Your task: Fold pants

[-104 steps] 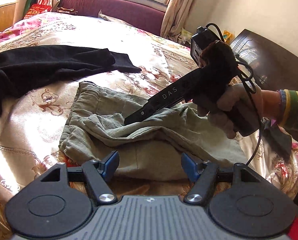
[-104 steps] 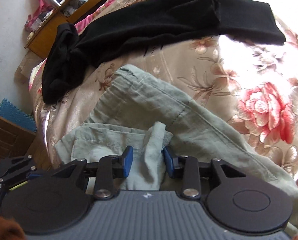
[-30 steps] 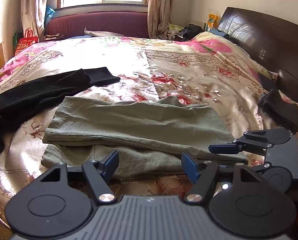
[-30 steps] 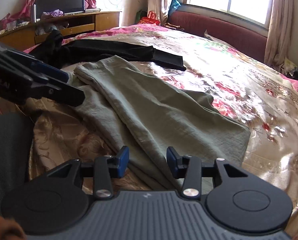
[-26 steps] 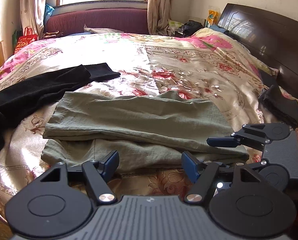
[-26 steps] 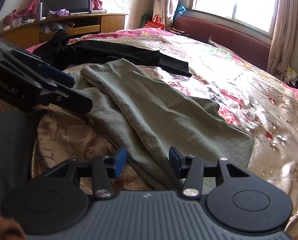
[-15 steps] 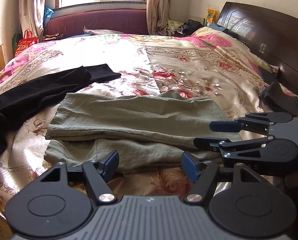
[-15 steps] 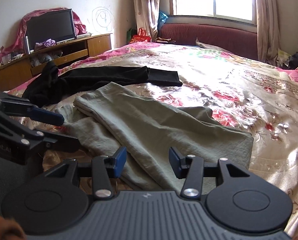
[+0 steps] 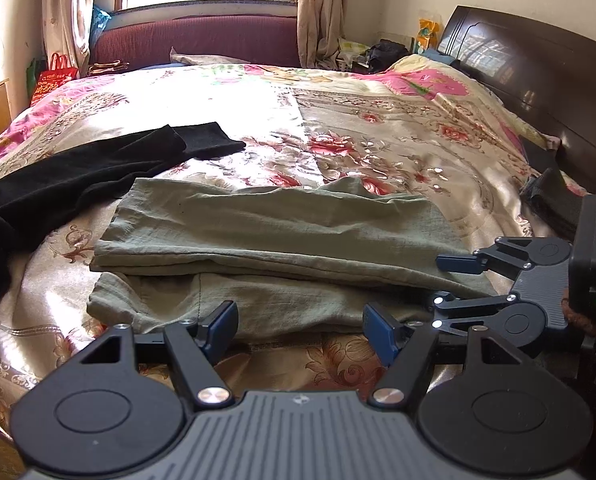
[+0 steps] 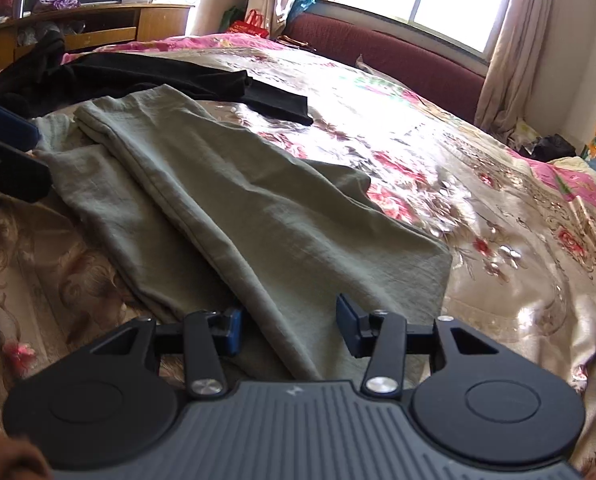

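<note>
No readable words, numbers or brand names anywhere. Only a small pale emblem moulded into the ribbed grey housing of the left claw (image 9: 300, 330) and the right claw (image 10: 289, 330). Print on a red bag (image 9: 53, 80) by the window too blurred to read.

Matt crinkled cloth pants (image 9: 273, 236) on glossy, perhaps satin bedspread (image 9: 378, 148)
</note>
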Demonstrator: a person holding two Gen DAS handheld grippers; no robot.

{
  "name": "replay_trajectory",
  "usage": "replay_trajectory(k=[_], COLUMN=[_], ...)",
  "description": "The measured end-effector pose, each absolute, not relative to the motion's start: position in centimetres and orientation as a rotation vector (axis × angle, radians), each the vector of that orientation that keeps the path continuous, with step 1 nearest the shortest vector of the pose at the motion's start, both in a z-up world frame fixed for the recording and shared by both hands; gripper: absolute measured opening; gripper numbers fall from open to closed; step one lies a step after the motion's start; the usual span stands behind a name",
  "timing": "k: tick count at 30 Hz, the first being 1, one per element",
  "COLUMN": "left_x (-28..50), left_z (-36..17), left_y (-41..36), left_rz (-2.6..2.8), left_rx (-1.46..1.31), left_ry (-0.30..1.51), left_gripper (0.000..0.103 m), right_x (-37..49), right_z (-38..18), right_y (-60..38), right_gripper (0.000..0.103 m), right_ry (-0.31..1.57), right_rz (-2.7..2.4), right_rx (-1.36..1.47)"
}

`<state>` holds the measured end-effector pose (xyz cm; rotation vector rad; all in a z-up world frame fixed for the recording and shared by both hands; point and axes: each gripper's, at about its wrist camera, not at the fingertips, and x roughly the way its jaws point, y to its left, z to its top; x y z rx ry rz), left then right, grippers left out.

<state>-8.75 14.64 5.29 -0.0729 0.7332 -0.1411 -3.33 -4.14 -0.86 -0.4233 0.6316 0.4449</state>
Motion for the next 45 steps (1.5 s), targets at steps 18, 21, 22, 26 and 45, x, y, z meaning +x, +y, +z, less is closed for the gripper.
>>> replay_trajectory(k=[18, 21, 22, 26, 45], left_x=[-5.8, -4.1, -3.4, -1.1, -1.7], left_z=[6.2, 5.4, 5.0, 4.0, 1.2], left_y=[12.9, 12.9, 13.0, 14.6, 19.9], left_rz=[-0.194, -0.201, -0.186, -0.147, -0.018], left_rx=[0.032, 0.045, 0.054, 0.005, 0.062], left_ry=[0.654, 0.667, 0.676, 0.689, 0.855], left_gripper=[0.082, 0.083, 0.083, 0.083, 0.083], right_x=[-4.3, -4.0, -3.8, -3.7, 1.0], right_z=[0.8, -0.5, -0.6, 0.8, 4.2], right_y=[-8.9, -8.3, -8.2, -9.8, -19.1], right_gripper=[0.003, 0.008, 0.009, 0.028, 0.058], right_ry=[0.639, 0.691, 0.707, 0.75, 0.836], right_rz=[0.399, 0.43, 0.437, 0.457, 0.489], right_rx=[-0.485, -0.516, -0.517, -0.431, 0.288])
